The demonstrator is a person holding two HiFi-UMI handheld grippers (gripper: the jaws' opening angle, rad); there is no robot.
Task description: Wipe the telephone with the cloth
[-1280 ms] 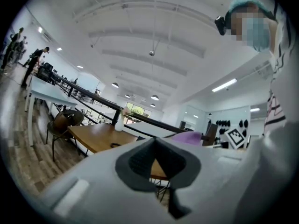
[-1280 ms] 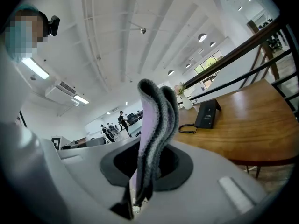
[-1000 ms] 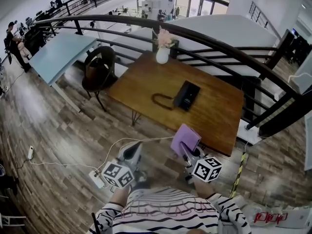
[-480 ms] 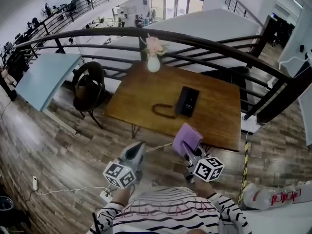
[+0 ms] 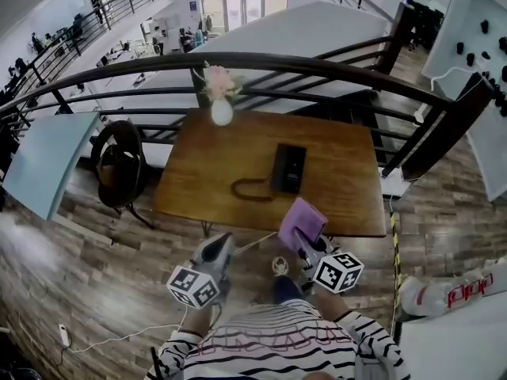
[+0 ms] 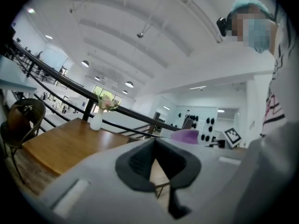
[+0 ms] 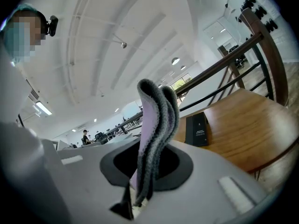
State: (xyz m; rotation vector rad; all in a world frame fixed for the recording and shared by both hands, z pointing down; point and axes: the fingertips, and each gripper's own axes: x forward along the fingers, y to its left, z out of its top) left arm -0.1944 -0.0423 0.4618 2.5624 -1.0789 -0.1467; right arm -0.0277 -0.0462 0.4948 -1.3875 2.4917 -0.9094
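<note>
The black telephone (image 5: pixel 287 167) lies flat near the middle of the wooden table (image 5: pixel 341 188), its coiled cord (image 5: pixel 249 190) looping to its left. My right gripper (image 5: pixel 305 246) is shut on a folded purple cloth (image 5: pixel 301 222), held up at the table's near edge, short of the telephone. In the right gripper view the cloth (image 7: pixel 156 120) stands upright between the jaws of my right gripper (image 7: pixel 147 167), with the telephone (image 7: pixel 197 129) beyond it. My left gripper (image 5: pixel 215 250) hangs left of the cloth, off the table, shut on nothing. In its own view my left gripper (image 6: pixel 156 146) points past the table (image 6: pixel 70 141).
A white vase of flowers (image 5: pixel 222 109) stands at the table's far left edge. A dark curved railing (image 5: pixel 317 66) runs behind the table. A round dark chair (image 5: pixel 119 165) and a pale blue table (image 5: pixel 40 161) are at the left. A shoe (image 5: pixel 279 266) shows below the table edge.
The head view has swung, so the table now sits squarer and more to the left. Both grippers keep the same pose, with the cloth still in the right one.
</note>
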